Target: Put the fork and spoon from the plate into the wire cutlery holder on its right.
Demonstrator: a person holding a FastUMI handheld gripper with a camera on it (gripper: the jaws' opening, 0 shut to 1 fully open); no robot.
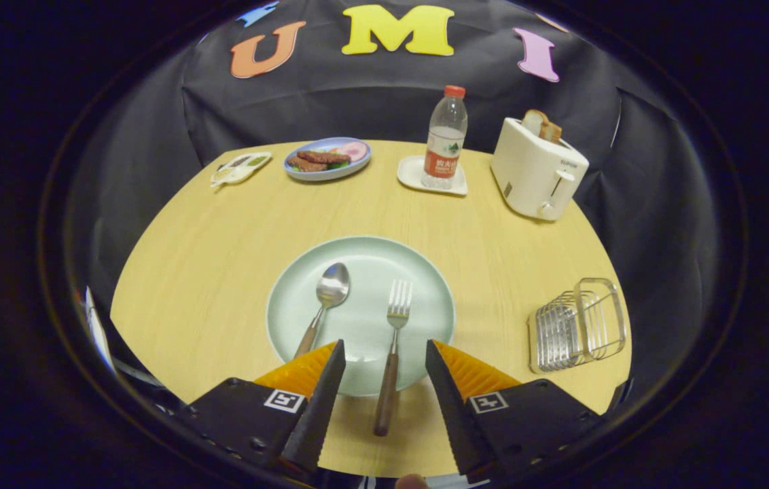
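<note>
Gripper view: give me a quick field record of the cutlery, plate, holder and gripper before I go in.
plate: pale green round plate at the middle of the wooden table
spoon: metal, wooden-handled spoon on the plate's left half
fork: metal, wooden-handled fork on the right half, handle overhanging the near rim
holder: wire cutlery holder to the plate's right, nothing seen in it
gripper: gripper open, fingers either side of the fork handle, not pressing it
done: neither piece moved yet
</note>
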